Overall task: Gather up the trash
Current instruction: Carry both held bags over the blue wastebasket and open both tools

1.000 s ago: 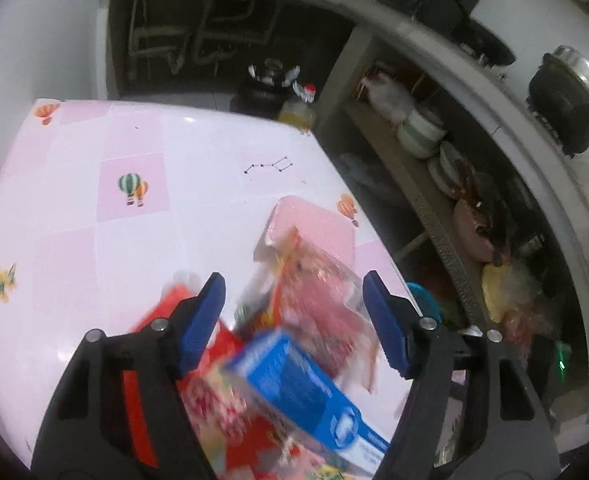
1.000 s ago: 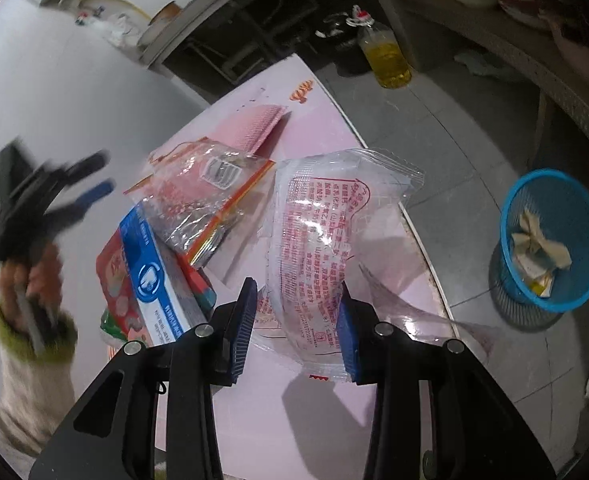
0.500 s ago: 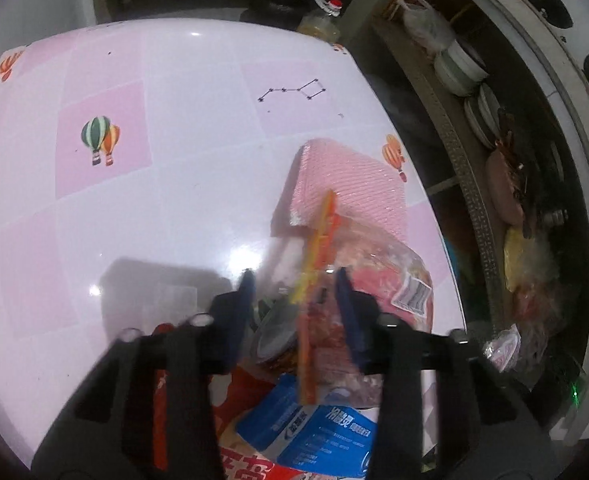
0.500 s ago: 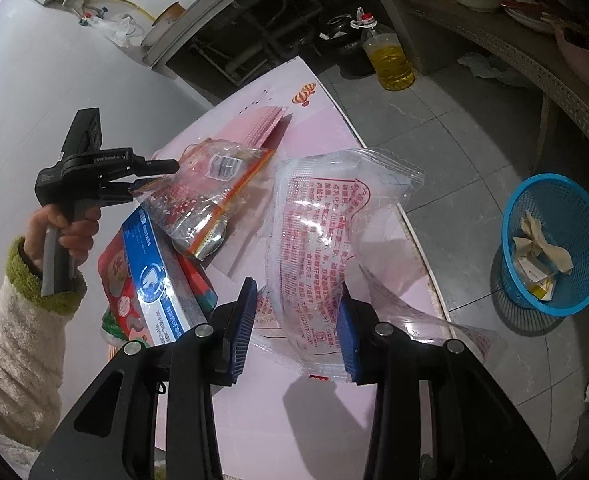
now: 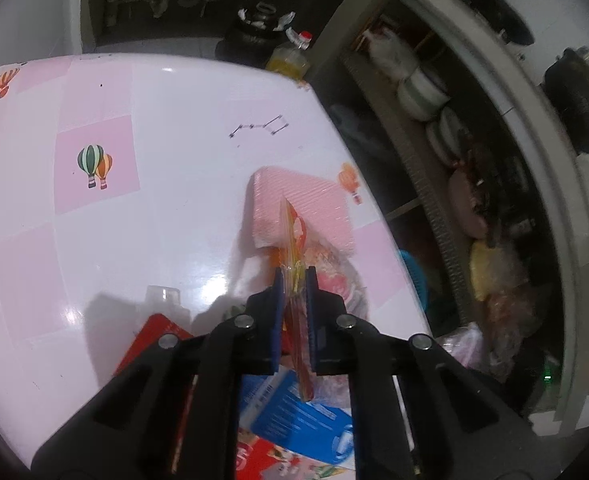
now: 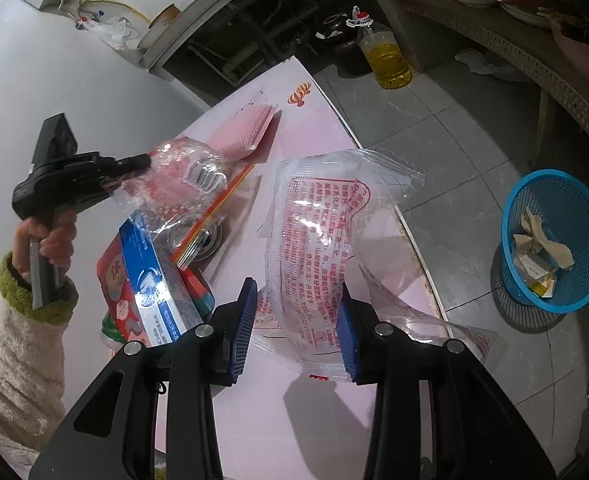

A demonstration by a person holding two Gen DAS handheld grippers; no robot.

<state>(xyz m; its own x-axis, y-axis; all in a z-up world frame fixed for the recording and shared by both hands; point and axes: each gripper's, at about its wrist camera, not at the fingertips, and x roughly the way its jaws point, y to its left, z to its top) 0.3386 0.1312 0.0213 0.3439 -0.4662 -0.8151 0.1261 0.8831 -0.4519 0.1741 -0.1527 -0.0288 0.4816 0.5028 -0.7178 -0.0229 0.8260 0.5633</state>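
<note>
Where the left gripper (image 5: 294,280) had been spread wide over the heap a second before, its blue pads were now seen clamped on the clear zip-top bag with the orange seal strip (image 6: 182,188), whose corner was lifted off the pink patterned table (image 5: 134,220); the first pick was judged secured. Further right, the right gripper (image 6: 296,320) was held open, unmoved, with the clear red-printed plastic wrapper (image 6: 322,240) lying between its pads, not pinched. At the far right, the blue mesh basket (image 6: 550,200) stood on the floor, well apart.
</note>
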